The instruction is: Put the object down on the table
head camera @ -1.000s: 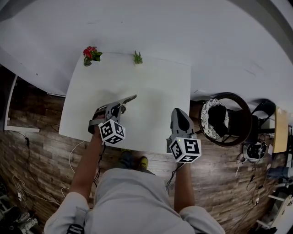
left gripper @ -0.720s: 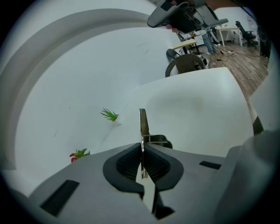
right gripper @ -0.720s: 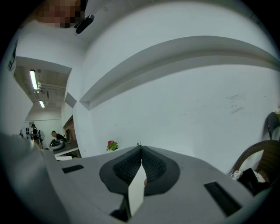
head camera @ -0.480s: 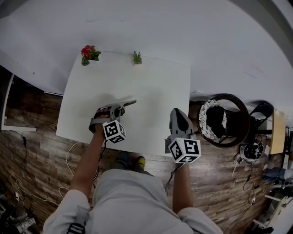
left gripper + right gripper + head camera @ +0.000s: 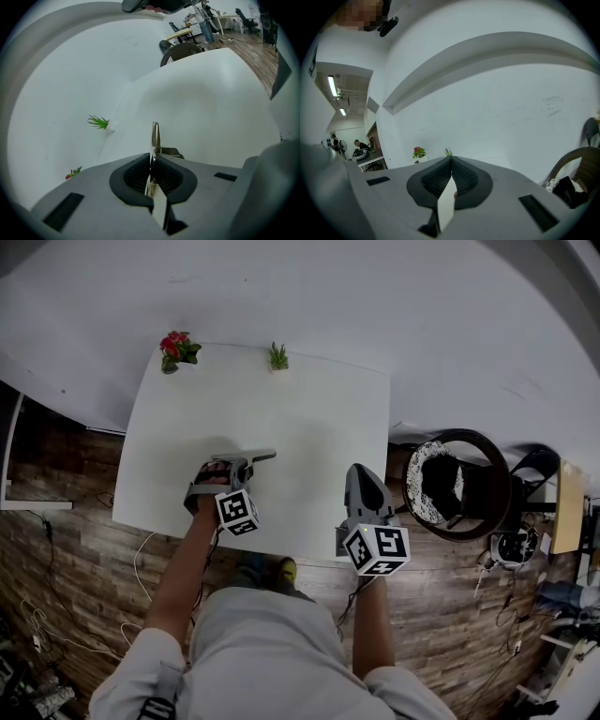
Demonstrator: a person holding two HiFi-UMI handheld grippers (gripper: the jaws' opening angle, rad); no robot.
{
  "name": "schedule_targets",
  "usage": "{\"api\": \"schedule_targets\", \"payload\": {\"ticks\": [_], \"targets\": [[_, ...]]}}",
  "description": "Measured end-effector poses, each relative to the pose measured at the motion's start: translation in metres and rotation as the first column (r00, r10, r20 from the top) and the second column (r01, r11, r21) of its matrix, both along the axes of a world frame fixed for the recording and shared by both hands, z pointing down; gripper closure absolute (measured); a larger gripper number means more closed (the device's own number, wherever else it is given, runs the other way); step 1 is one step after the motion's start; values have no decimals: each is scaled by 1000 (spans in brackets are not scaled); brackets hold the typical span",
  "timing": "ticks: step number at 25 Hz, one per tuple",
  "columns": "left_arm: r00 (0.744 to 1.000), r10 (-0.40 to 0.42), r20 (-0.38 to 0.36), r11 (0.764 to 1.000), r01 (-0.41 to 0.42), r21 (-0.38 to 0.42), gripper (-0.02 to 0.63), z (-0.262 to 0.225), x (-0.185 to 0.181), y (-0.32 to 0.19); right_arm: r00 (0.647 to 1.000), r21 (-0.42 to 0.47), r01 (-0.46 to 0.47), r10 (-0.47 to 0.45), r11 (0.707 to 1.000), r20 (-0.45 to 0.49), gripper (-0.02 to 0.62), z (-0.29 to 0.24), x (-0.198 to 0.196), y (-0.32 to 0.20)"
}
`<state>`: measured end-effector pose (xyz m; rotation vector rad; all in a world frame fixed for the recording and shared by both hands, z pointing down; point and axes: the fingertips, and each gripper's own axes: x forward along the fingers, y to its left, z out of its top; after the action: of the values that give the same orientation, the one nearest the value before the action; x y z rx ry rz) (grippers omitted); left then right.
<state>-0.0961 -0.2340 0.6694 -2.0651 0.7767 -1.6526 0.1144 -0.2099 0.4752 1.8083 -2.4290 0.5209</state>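
Left gripper [image 5: 244,464] [image 5: 151,165] – jaws clamped on a thin metal utensil [image 5: 260,457] [image 5: 154,135], held edge-on, its blade sticking out past the tips. It sits low over the near-left part of the white table [image 5: 309,409]; can't tell if it touches the surface. Right gripper [image 5: 359,474] [image 5: 451,161] – jaws together, nothing between them, at the table's near-right edge. Red-flowered plant [image 5: 173,347] and small green plant [image 5: 278,356] are at the far edge, well apart from both.
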Motion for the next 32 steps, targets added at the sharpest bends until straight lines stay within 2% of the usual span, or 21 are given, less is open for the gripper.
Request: {"api": "schedule_targets", "payload": {"ticks": [16, 32], "targets": [[999, -12, -36, 999, 11, -42, 565, 9, 6, 7, 1000, -31, -3, 4, 1000, 15, 586, 4, -1, 1], [998, -20, -55, 999, 17, -40, 547, 12, 3, 10, 1000, -49, -1, 1, 999, 0, 586, 5, -11, 6]]}}
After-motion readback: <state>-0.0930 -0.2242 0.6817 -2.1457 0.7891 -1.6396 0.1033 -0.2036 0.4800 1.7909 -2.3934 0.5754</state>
